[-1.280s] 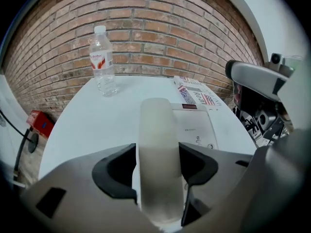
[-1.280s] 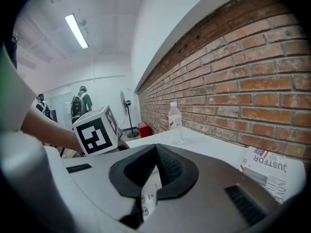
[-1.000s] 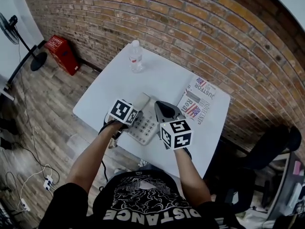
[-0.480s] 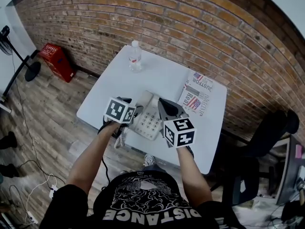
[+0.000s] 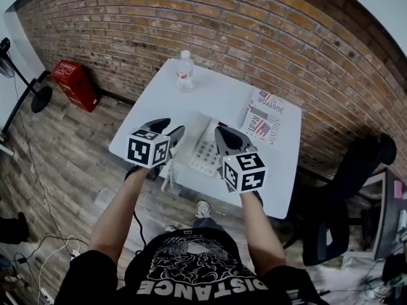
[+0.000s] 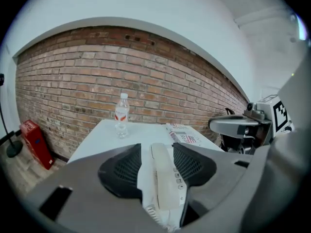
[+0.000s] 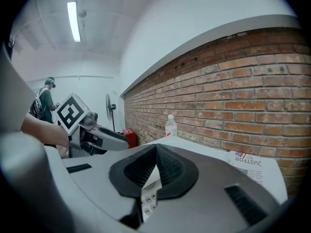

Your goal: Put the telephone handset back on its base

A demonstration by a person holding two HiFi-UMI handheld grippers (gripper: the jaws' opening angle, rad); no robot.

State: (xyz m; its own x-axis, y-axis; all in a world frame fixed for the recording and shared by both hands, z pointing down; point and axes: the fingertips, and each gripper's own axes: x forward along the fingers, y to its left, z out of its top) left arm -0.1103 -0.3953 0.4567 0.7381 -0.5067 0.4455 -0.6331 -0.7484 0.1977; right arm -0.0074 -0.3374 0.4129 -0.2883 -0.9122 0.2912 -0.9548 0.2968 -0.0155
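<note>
On white table (image 5: 216, 100): newspaper (image 5: 262, 116) reads "JUSTFOR" and "Real", with flag print. Clear plastic bottle (image 5: 185, 70) has a red-white label, text unreadable. Smooth, rounded cream handset (image 6: 163, 178) lies along left side of base (image 5: 205, 150), beside number keys. Left gripper (image 6: 156, 149) jaws closing, handset between ribbed black pads, gap on one side. Right gripper (image 7: 156, 149) jaws together, empty.

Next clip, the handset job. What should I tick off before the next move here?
1. Handset between the left tongs: ok; the tongs are closing, not yet gripping it.
2. Right tongs shut and empty: ok.
3. Base flat on the table: ok.
4. Water bottle well clear of the phone: ok.
5. Handset seated in its cradle: cannot tell.
</note>
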